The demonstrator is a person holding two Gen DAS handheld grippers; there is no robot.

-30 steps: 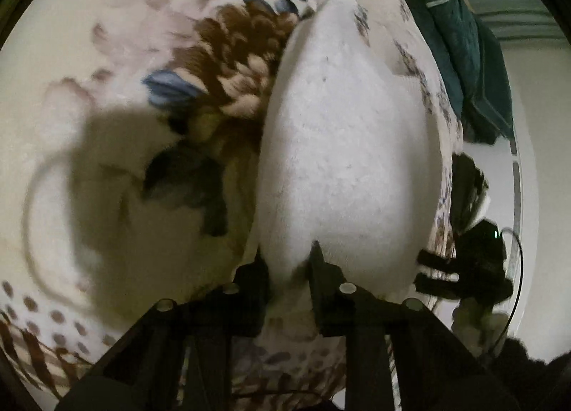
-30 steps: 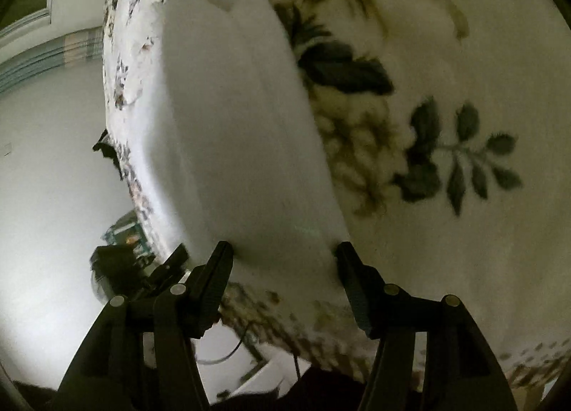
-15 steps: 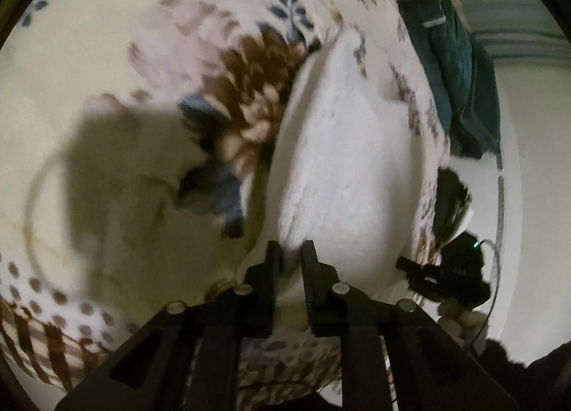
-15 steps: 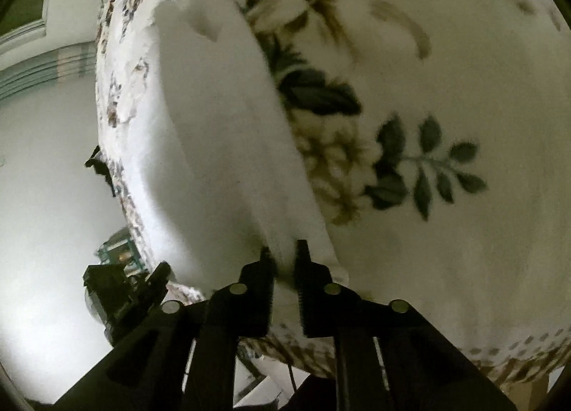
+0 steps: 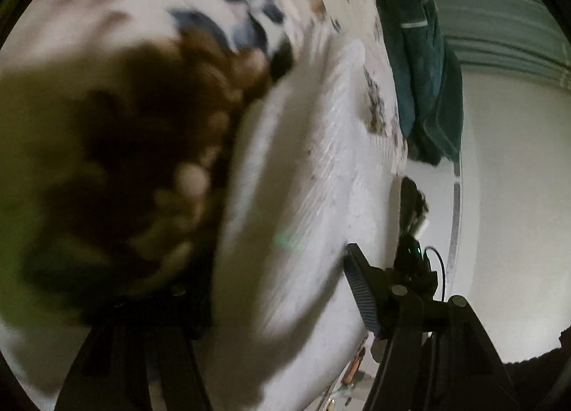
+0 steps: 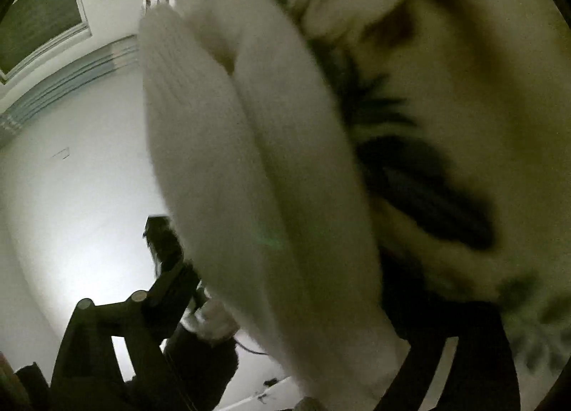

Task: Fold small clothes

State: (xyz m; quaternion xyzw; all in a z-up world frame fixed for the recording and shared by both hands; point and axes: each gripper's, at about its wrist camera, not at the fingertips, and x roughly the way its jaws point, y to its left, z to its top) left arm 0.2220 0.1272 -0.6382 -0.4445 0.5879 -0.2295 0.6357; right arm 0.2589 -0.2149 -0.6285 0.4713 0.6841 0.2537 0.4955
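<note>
A pair of white socks [image 5: 303, 197] lies on a floral bedspread [image 5: 142, 36], blurred and very close to the lens. My left gripper [image 5: 271, 289] is open, its right finger [image 5: 360, 289] beside the sock's near end, its left finger hidden in shadow. In the right wrist view the two socks [image 6: 257, 179] lie side by side and fill the middle. My right gripper [image 6: 292, 304] is open, its left finger [image 6: 171, 289] left of the socks, its right finger mostly hidden behind the cloth.
A dark teal garment [image 5: 424, 72] lies at the bed's far edge. The bed edge drops to a pale floor [image 5: 506, 197] on the right. The other gripper and a cable [image 5: 414, 261] show past the edge.
Both grippers were shut on the near end of the socks half a second ago; now both are open wide. The cameras have moved closer and the view is blurred.
</note>
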